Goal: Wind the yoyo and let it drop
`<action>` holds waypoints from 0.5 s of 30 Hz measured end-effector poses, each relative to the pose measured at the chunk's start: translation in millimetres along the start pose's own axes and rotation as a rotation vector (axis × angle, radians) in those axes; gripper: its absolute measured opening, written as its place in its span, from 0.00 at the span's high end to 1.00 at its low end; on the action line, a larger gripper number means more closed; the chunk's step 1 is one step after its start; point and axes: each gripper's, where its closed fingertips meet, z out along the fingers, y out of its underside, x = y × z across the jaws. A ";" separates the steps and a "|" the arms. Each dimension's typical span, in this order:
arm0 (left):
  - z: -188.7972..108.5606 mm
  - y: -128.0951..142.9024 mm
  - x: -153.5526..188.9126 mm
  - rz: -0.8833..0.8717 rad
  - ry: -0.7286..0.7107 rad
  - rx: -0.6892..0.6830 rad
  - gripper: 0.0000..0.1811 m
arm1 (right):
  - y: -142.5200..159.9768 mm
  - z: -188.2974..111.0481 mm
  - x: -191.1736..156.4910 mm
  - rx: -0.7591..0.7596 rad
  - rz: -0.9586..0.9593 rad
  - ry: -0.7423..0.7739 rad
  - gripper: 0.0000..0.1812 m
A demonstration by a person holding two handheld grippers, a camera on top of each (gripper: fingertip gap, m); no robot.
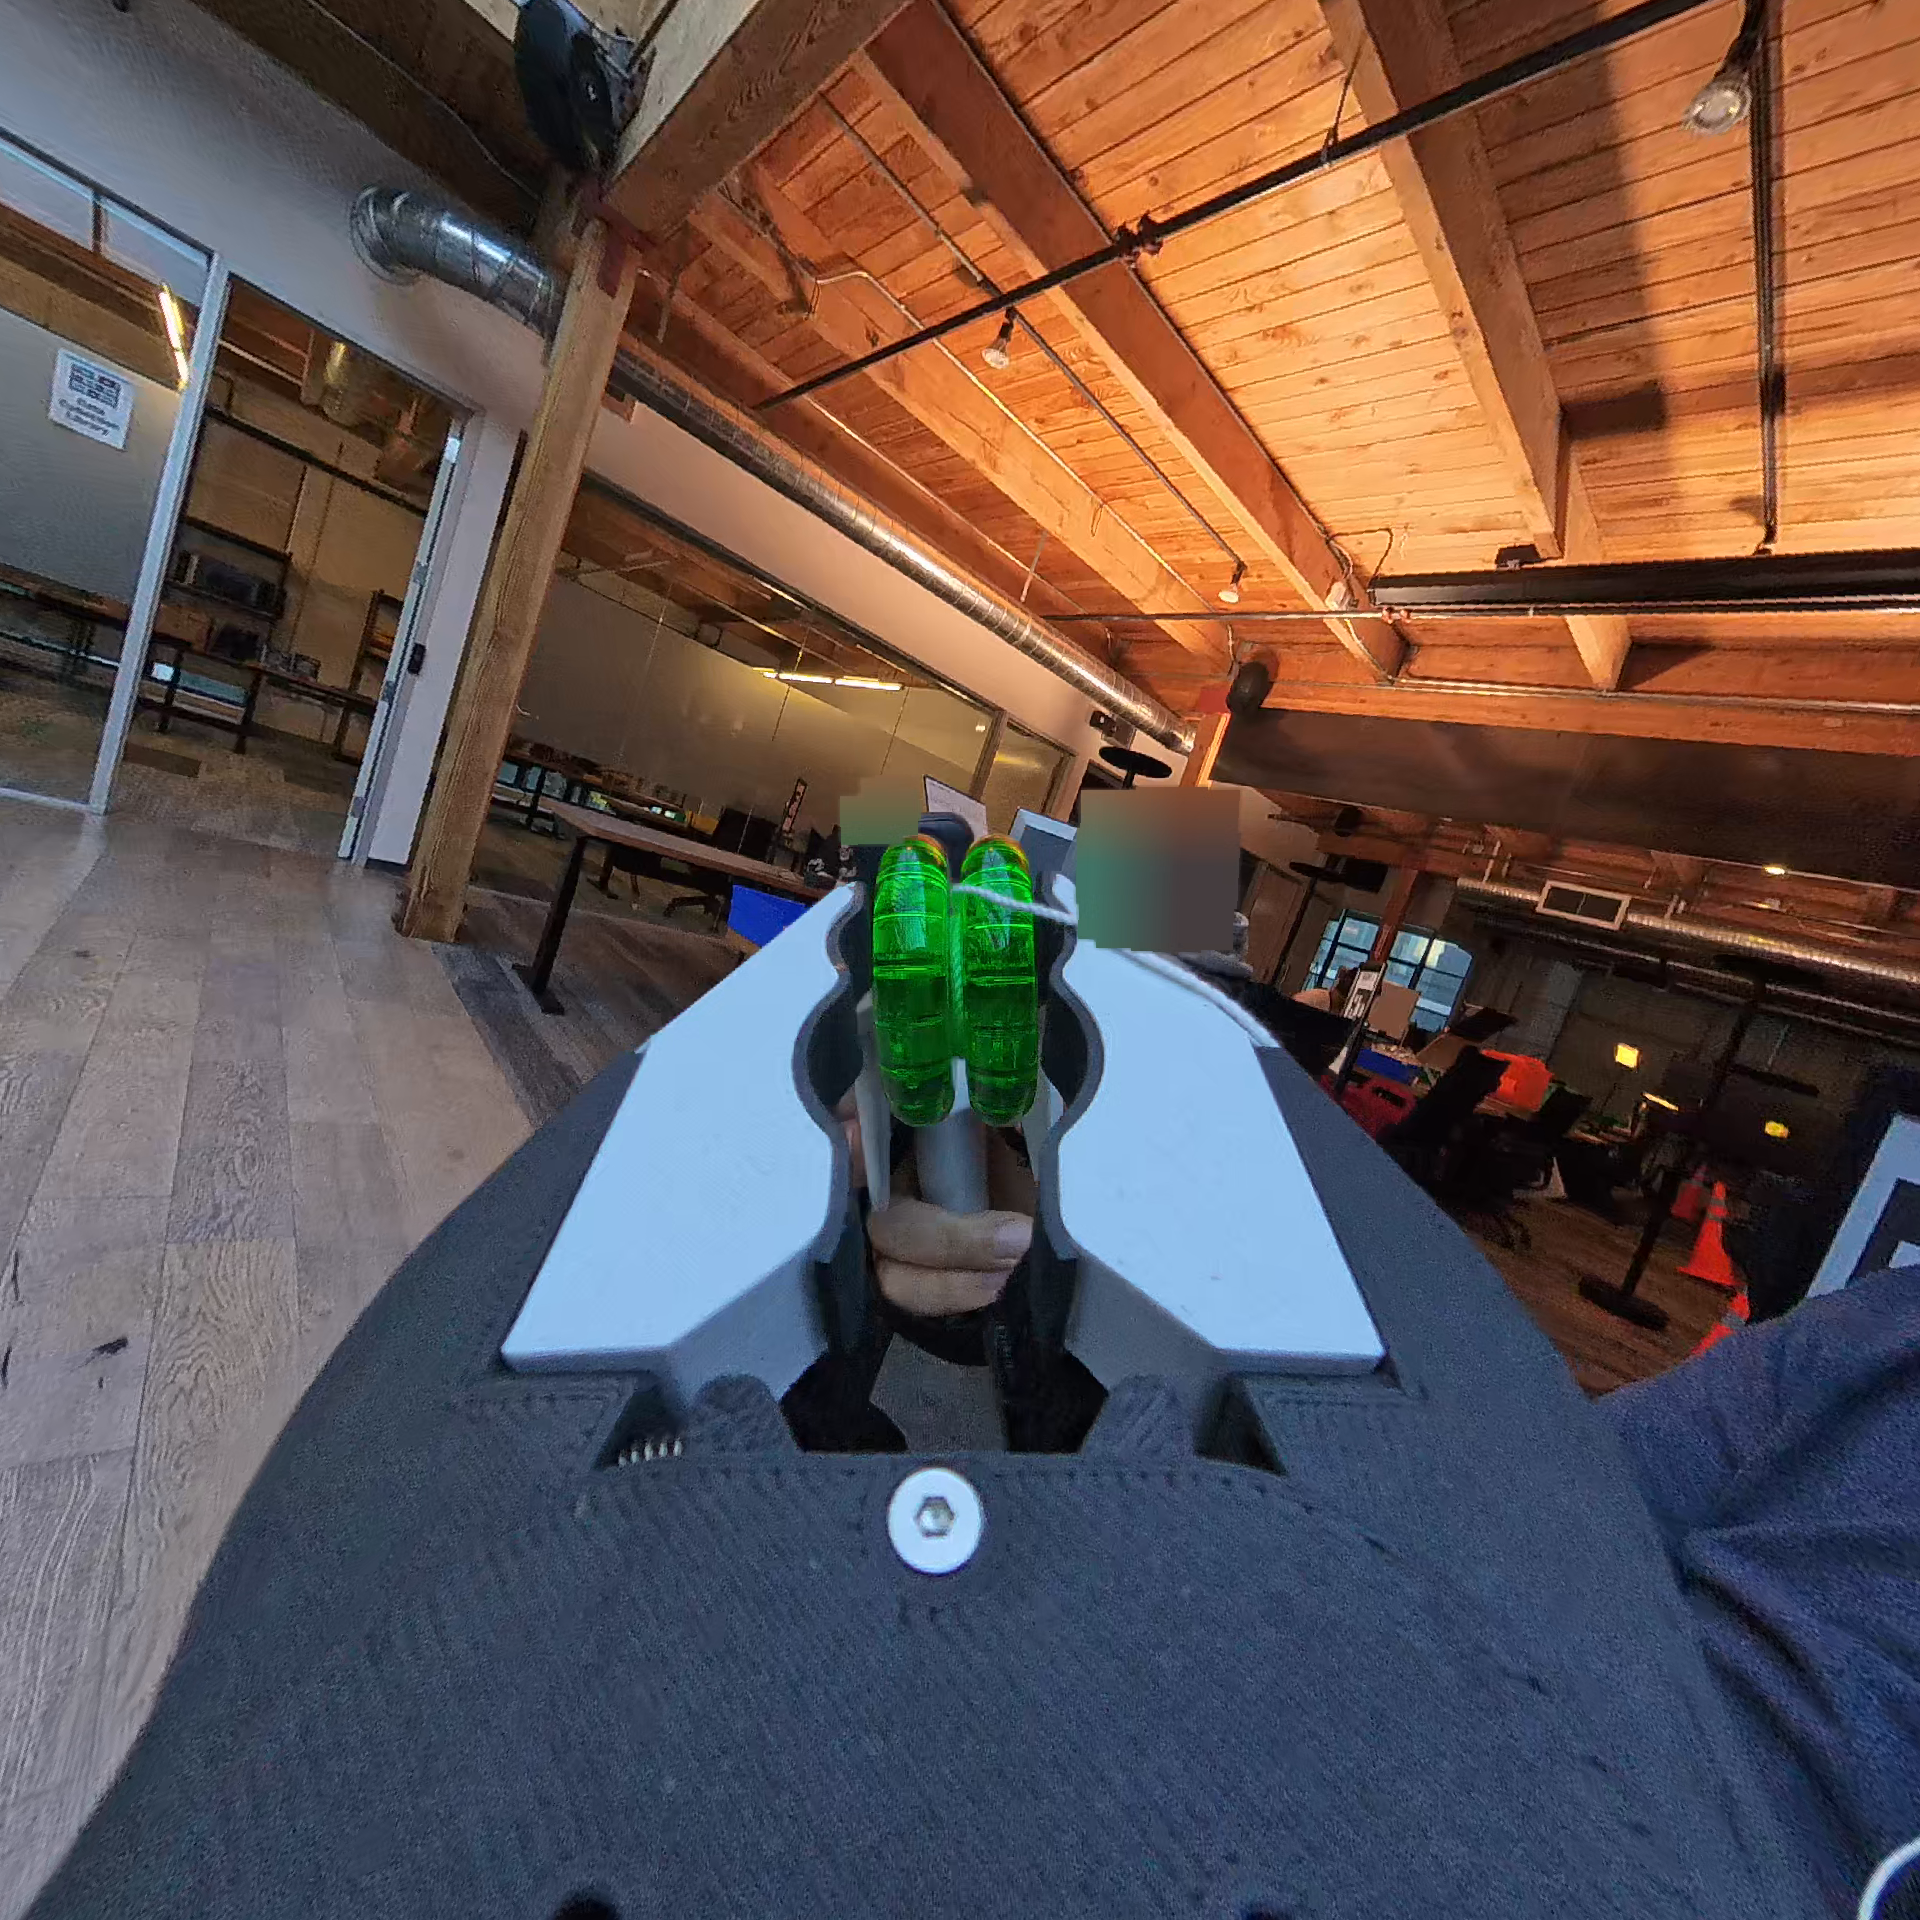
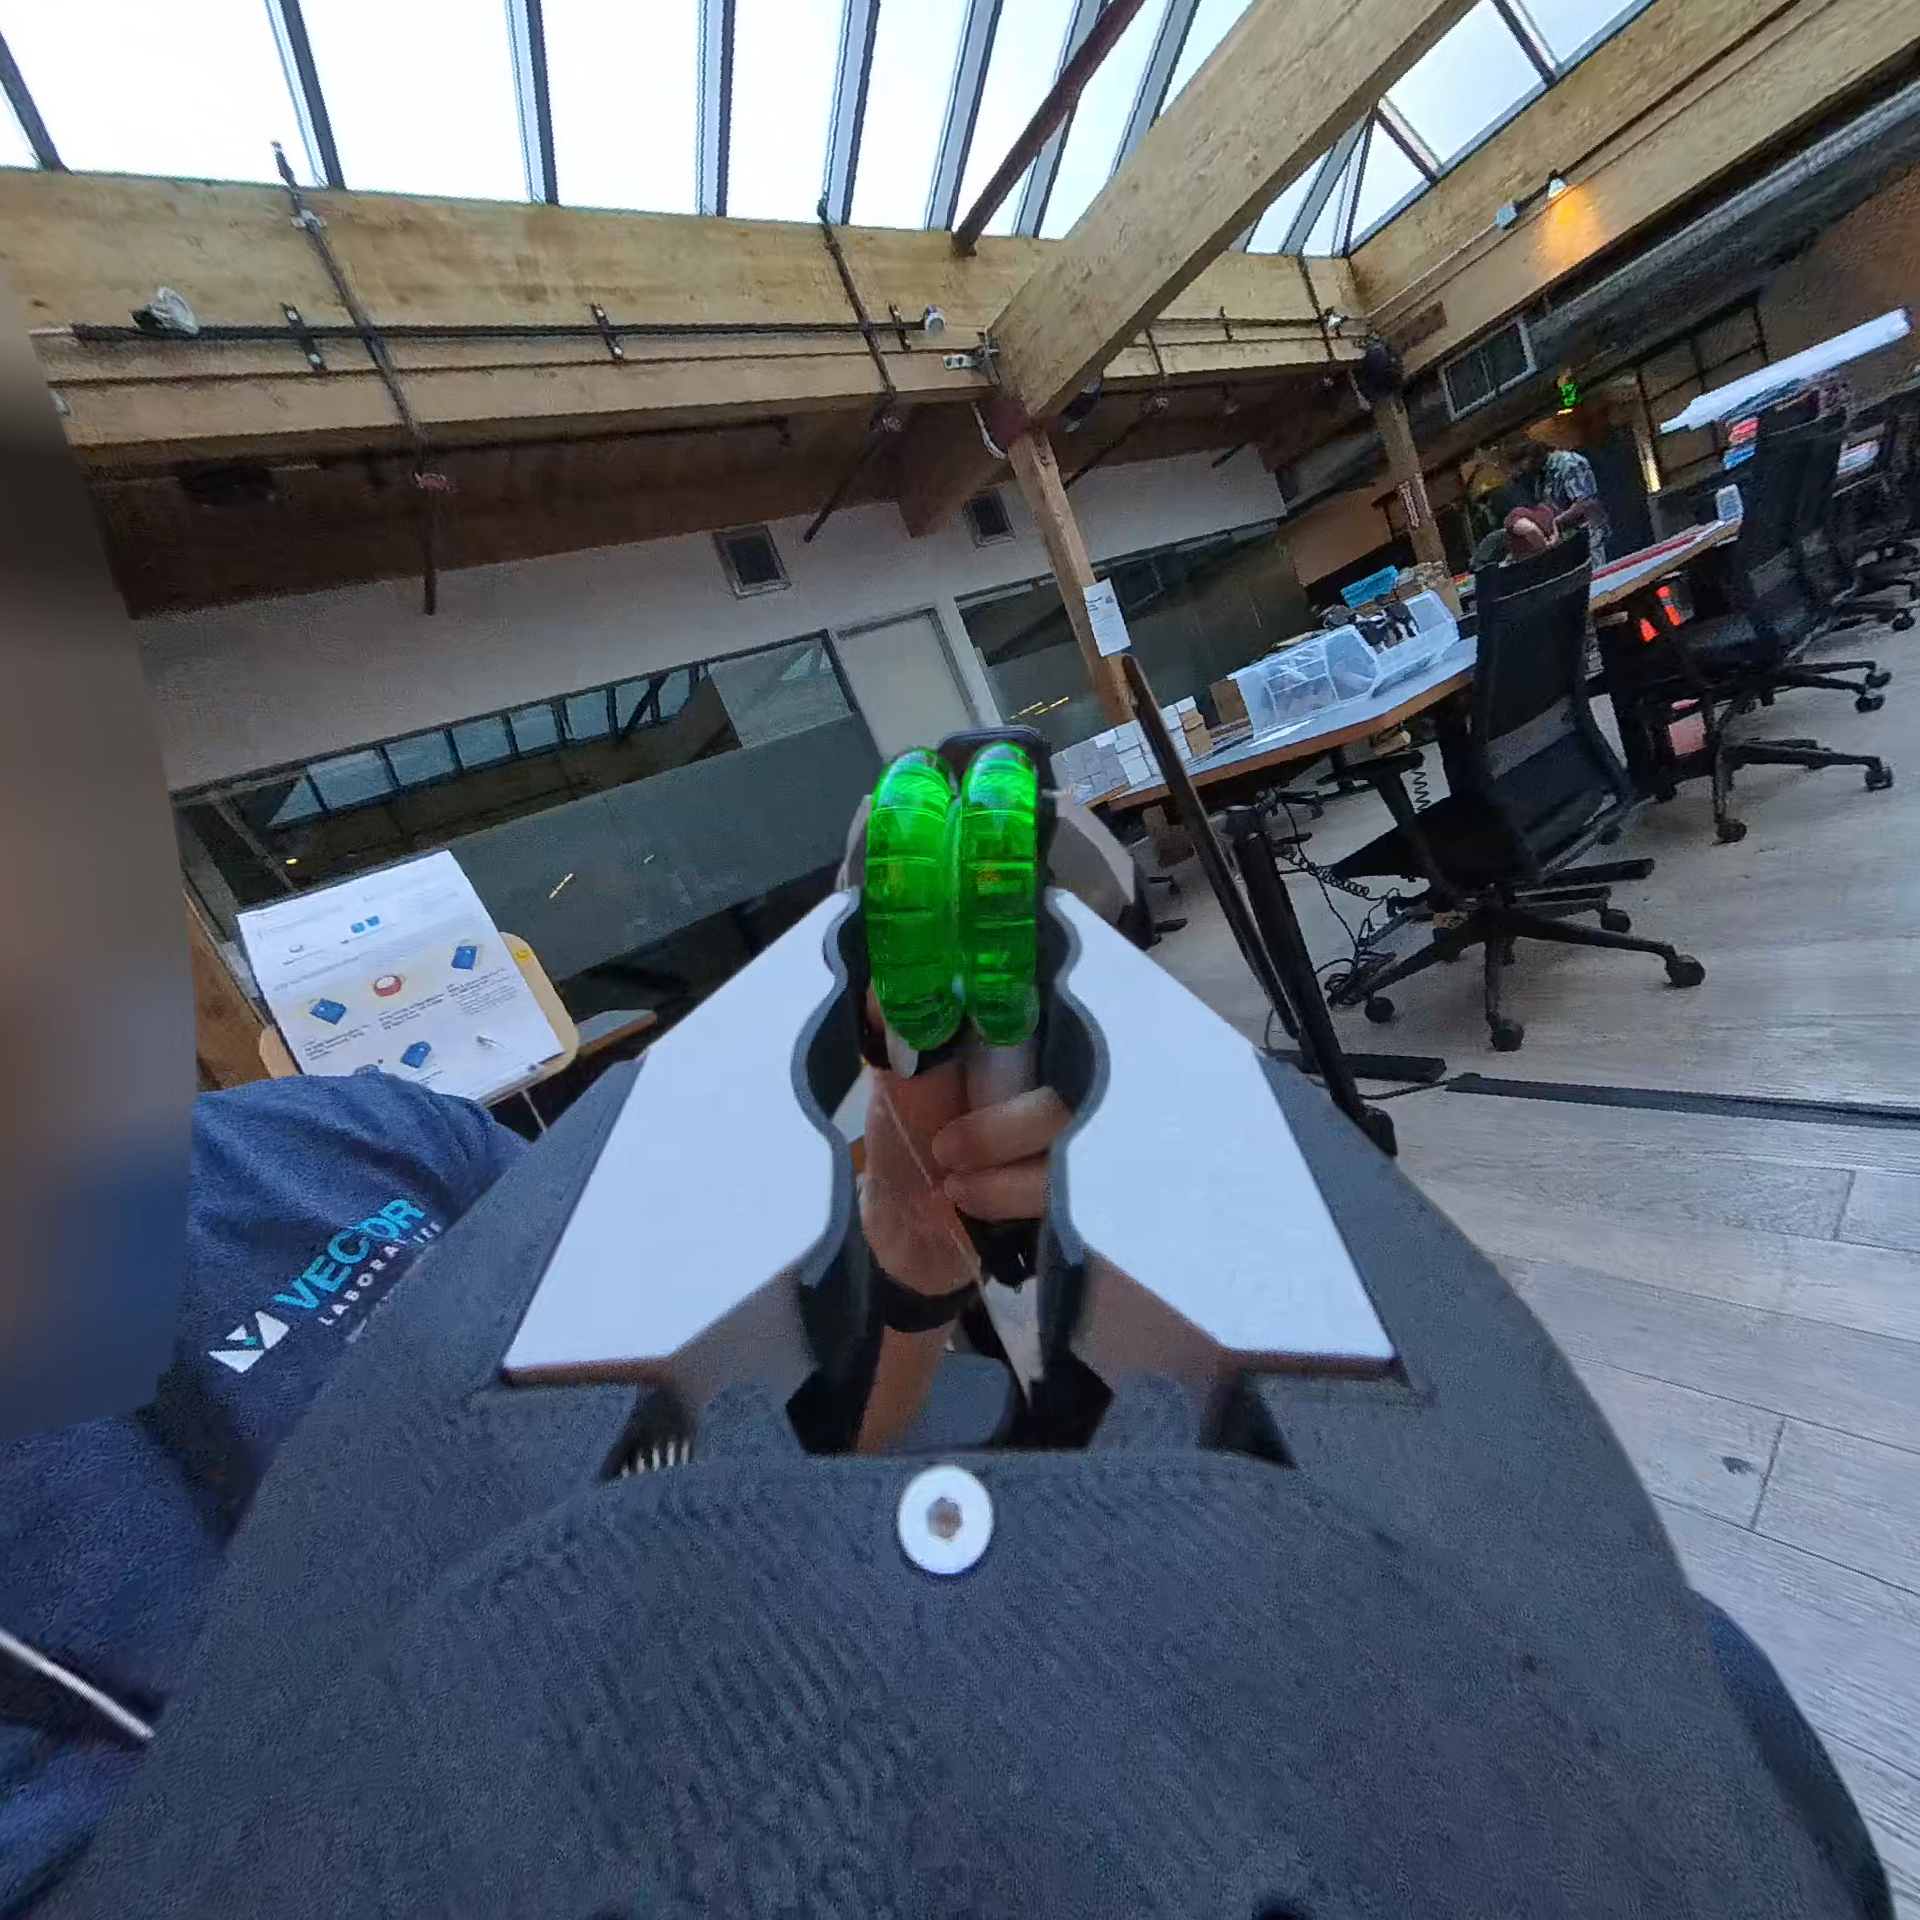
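In the middle of the left wrist view, the left gripper (image 1: 954,982) pinches a bright green yoyo (image 1: 954,977) between its two white fingers (image 1: 727,1164). A thin white string (image 1: 1049,912) comes off the yoyo toward the right of the frame. In the right wrist view, the same green yoyo (image 2: 952,899) sits in the middle, and the right gripper (image 2: 952,904) squeezes it from its side too. A hand (image 2: 956,1174) shows behind it, lower in the frame.
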 end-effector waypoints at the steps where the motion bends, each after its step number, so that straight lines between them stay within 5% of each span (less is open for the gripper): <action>1: 1.1 1.2 -0.1 -0.001 -0.001 -0.007 0.84 | -2.0 -1.6 -0.3 0.004 0.004 0.004 0.84; 8: 1.3 13.5 4.6 0.013 0.030 -0.053 0.79 | -18.6 -17.1 1.1 0.103 0.215 -0.062 0.84; 15: -36.6 64.4 -50.6 0.105 -0.194 -0.236 0.73 | -41.2 -38.9 8.5 0.190 0.252 -0.065 0.84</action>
